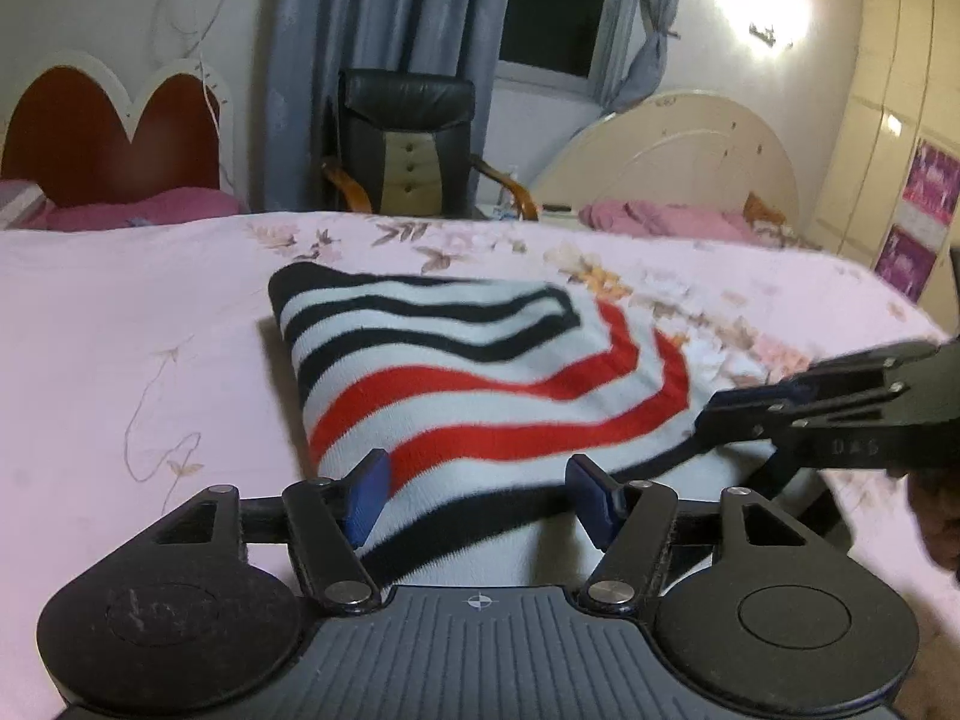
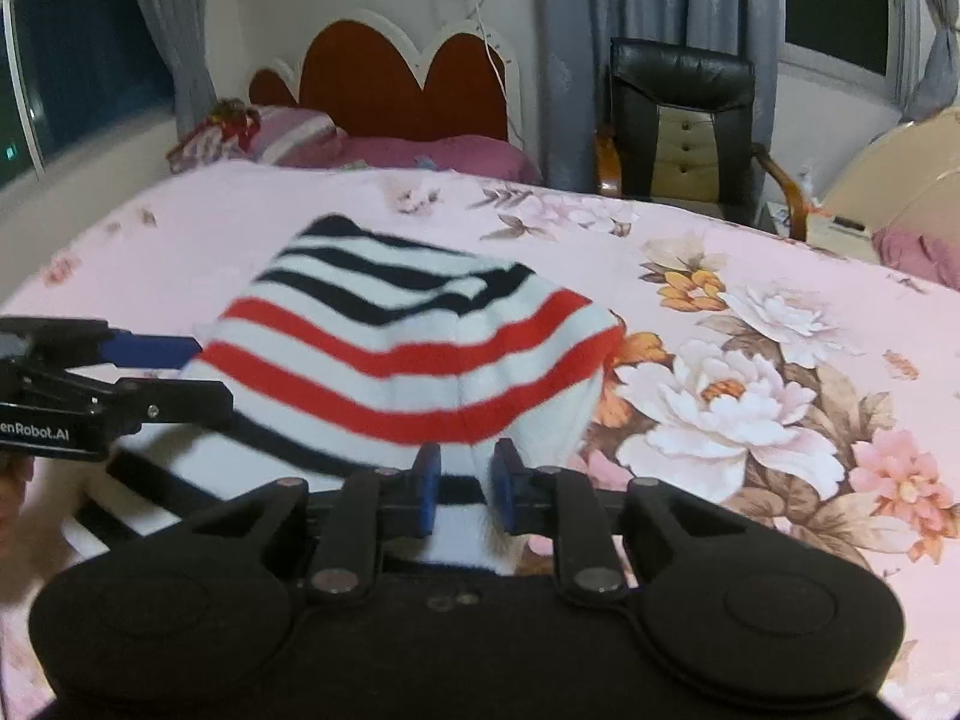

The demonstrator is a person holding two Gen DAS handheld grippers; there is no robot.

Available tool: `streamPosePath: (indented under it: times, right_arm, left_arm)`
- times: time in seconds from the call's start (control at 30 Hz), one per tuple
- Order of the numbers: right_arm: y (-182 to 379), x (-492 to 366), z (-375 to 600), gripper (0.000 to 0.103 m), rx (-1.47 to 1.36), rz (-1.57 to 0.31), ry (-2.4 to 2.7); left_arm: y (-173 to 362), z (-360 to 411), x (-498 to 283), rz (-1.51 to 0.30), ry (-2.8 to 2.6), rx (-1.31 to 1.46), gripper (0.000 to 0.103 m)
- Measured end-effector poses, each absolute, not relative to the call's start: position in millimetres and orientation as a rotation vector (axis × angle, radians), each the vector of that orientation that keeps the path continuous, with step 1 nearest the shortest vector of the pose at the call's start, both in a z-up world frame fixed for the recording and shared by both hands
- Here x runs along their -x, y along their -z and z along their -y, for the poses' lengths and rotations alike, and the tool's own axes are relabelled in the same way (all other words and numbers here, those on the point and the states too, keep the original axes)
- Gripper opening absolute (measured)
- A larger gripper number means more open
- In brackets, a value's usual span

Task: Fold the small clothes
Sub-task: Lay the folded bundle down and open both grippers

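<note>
- Two grippers work the near hem of the striped sweater point(image 1: 480, 372): left gripper point(image 1: 474, 495) spread wide, right gripper point(image 2: 465, 489) pinching cloth.
- Beyond them, it lies partly folded on the floral bedsheet point(image 2: 750, 330); judging by its bulk, more folding remains.

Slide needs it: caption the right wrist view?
Right gripper pinching striped sweater on floral bedsheet.

Fuzzy knit striped garment point(image 1: 456, 384); smooth cotton floral sheet point(image 1: 120, 330).

Blk grippers point(image 1: 477, 501) w/ blue pads point(image 2: 427, 495), silver screws.
</note>
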State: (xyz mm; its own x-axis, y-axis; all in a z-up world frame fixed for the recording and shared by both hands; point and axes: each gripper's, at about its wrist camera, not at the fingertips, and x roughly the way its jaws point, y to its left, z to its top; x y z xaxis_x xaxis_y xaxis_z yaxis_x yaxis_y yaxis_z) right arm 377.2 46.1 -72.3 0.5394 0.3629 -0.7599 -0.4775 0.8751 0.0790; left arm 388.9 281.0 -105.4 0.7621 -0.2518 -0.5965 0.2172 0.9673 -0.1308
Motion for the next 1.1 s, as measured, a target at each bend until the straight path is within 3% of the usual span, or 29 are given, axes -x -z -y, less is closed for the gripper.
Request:
streamPosePath:
  times: [0.43,0.53,0.7,0.93,1.1]
  right_arm:
    - [87.8,-380.1,-38.5,0.018,0.114,-0.867,-0.490]
    - [69.3,-369.3,-33.0,0.029,0.062,-0.835,-0.492]
    - [50.9,-332.8,-22.4,0.025,0.064,-0.803,-0.540]
    - [86.4,-311.6,-21.6,0.026,0.132,-0.899,-0.499]
    - [83.5,-309.1,-15.7,0.028,0.071,-0.919,-0.474]
  left_arm:
    - [109.2,-268.9,-377.7,-0.621,0.200,-0.017,0.064]
    - [96.5,-268.8,-363.4,-0.600,0.167,-0.017,0.064]
    - [90.6,-271.2,-331.5,-0.594,0.094,0.011,0.064]
    - [118.1,-266.9,-310.4,-0.677,0.030,-0.007,0.064]
    - [105.0,-258.0,-295.8,-0.678,0.000,-0.020,0.065]
